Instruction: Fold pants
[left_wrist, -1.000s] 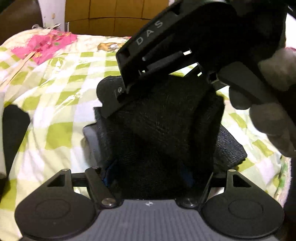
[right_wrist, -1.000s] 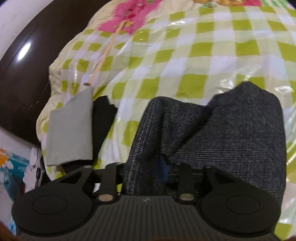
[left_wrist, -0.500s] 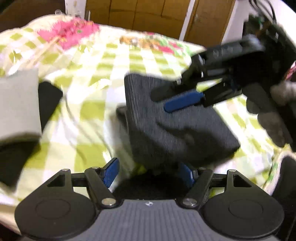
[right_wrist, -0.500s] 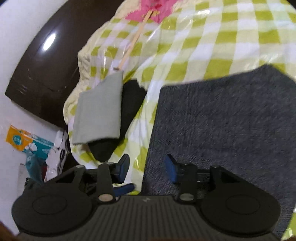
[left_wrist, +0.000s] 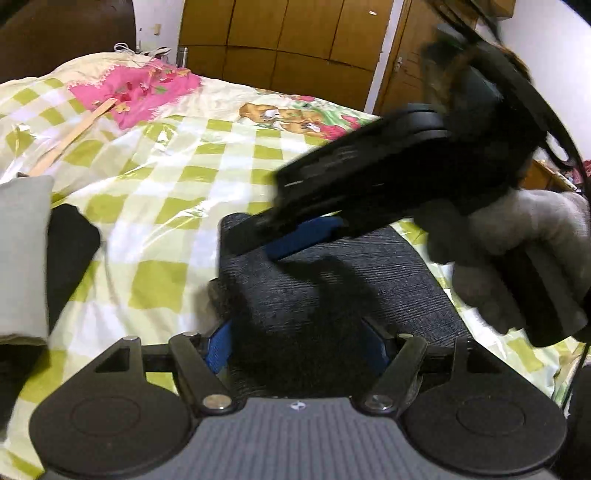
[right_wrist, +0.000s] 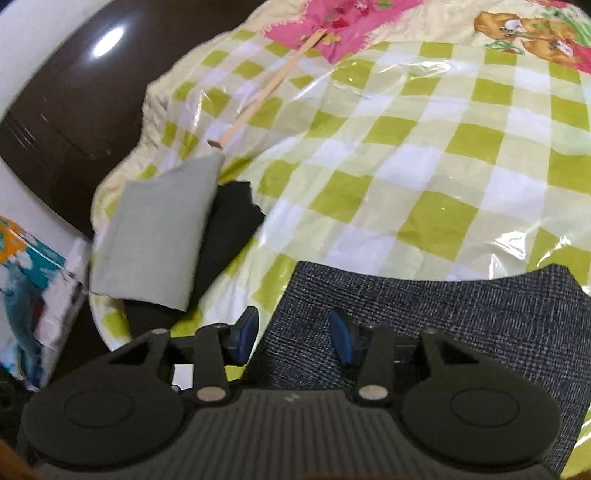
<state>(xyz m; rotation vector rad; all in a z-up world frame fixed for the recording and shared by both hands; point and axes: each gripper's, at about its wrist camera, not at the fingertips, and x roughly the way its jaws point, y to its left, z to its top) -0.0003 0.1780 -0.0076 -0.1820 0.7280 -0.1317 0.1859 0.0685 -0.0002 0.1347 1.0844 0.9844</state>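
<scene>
Finishing fold | pants (left_wrist: 332, 280) lie folded on bed (left_wrist: 207, 177), nr stack of clothes (right_wrist: 162, 236) | left claw (left_wrist: 295, 343) wide, empty | right claw (right_wrist: 291, 334) apart, empty | next prob: square up, pat flat

1. Bed (right_wrist: 424, 155) covered by a green-and-white checked quilt with pink floral patches, under a clear glossy plastic sheet.
2. Folded dark grey woven pants (right_wrist: 461, 325), flat at the near edge.
3. Folded pale grey garment (right_wrist: 155, 236), stacked on a black garment (right_wrist: 232, 221), near the bed's corner.
4. Thin light wooden stick (right_wrist: 269, 85), lying diagonally.
</scene>
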